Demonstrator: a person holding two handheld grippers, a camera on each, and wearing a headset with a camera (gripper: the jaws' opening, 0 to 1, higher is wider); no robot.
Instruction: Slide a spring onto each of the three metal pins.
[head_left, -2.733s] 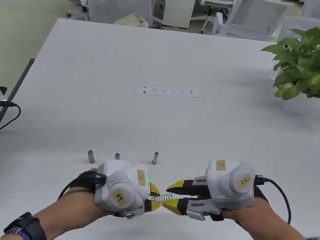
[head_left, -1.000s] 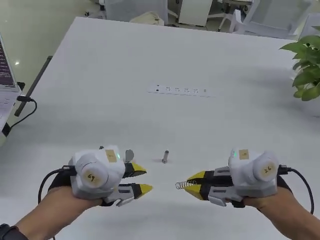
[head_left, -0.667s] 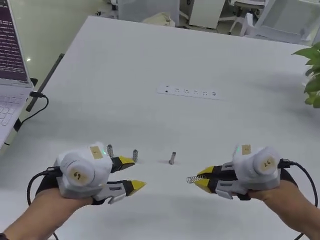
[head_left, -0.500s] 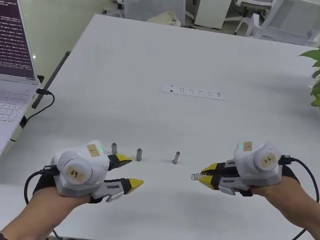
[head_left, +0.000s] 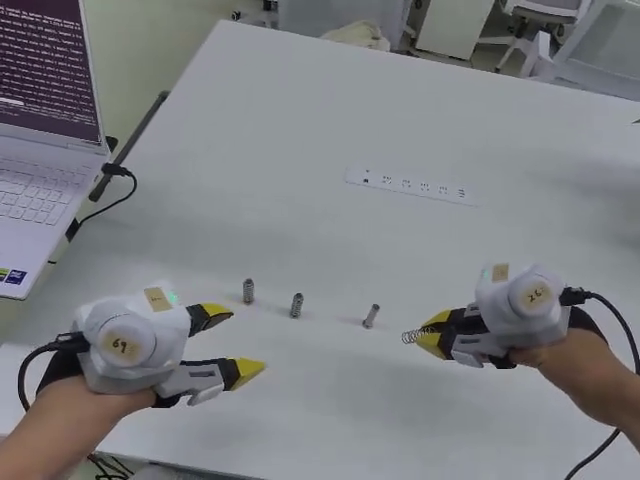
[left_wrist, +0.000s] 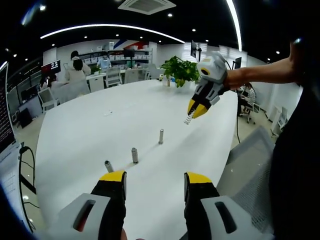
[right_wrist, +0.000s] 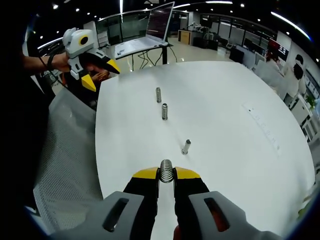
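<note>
Though short, spring (right_wrist: 166, 170) silvery, openly coiled.

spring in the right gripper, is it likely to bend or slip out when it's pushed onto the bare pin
Probably bendy: the spring is a thin open coil, so it may flex sideways. It could slip, since the right gripper pinches only one end. The bare pin looks slim and upright, so it may tip if nudged.
</note>
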